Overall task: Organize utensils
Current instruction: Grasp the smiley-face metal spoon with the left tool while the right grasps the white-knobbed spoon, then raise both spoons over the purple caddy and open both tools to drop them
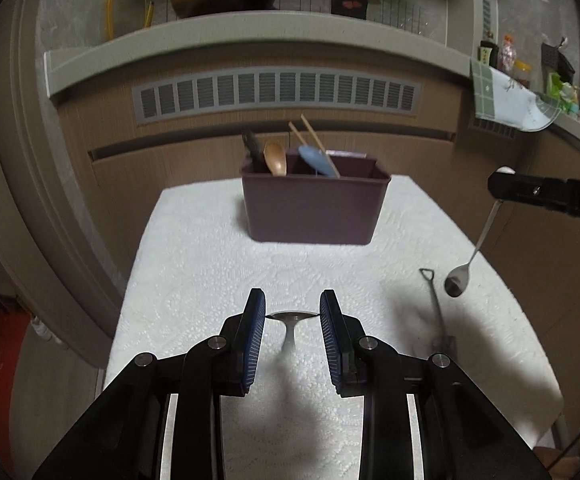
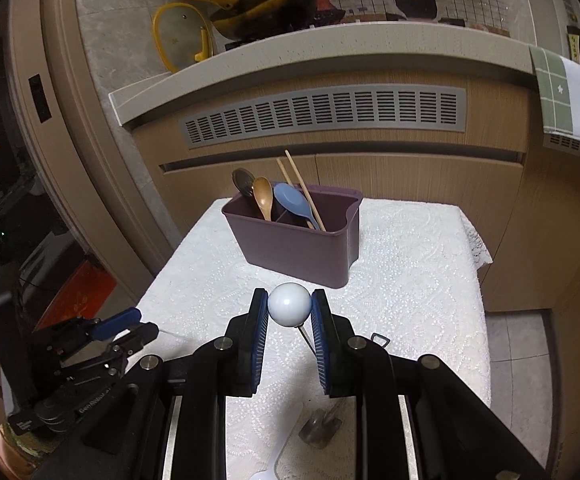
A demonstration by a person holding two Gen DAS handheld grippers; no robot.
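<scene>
A purple utensil bin stands at the far end of the white table and holds a wooden spoon, a blue spoon, chopsticks and a dark utensil. My left gripper is shut on a metal spoon by its bowl edges, just above the cloth. My right gripper is shut on the white ball end of a metal spoon. In the left wrist view that spoon hangs down from the right gripper, off the table. The bin stands ahead in the right wrist view.
A small shovel-shaped metal utensil lies on the white tablecloth at the right. A white spoon handle lies on the cloth under my right gripper. Wooden cabinets with a vent stand behind the table.
</scene>
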